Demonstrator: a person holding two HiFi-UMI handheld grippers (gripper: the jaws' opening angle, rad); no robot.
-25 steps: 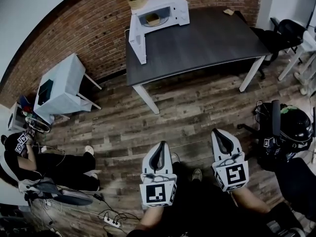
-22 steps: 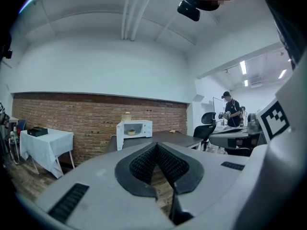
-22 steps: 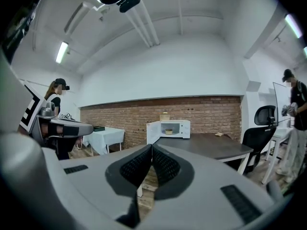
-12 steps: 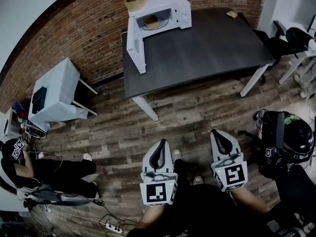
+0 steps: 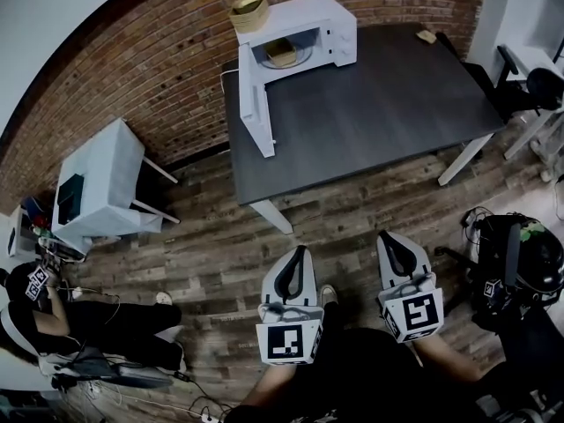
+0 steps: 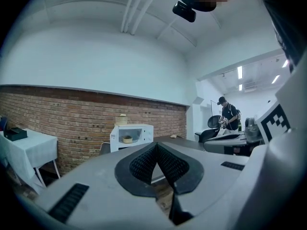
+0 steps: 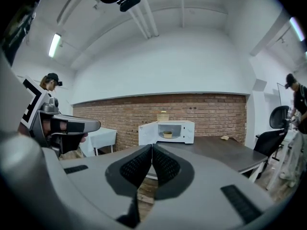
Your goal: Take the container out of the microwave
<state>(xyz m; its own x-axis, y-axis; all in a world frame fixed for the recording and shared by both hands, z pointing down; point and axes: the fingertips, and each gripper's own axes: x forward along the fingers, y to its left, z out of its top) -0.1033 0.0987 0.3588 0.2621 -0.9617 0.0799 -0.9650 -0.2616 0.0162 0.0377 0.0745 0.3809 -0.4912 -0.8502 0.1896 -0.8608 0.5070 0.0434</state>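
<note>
The container sits inside the microwave (door swung open).

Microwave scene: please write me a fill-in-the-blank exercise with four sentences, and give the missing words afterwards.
1. The door of the microwave stands ____.
2. The container sits ____ the microwave.
3. The microwave stands on a dark table next to a ____ wall.
4. The left gripper and the right gripper are empty, and the jaws of both are ____.

Missing words: open; inside; brick; shut
</note>
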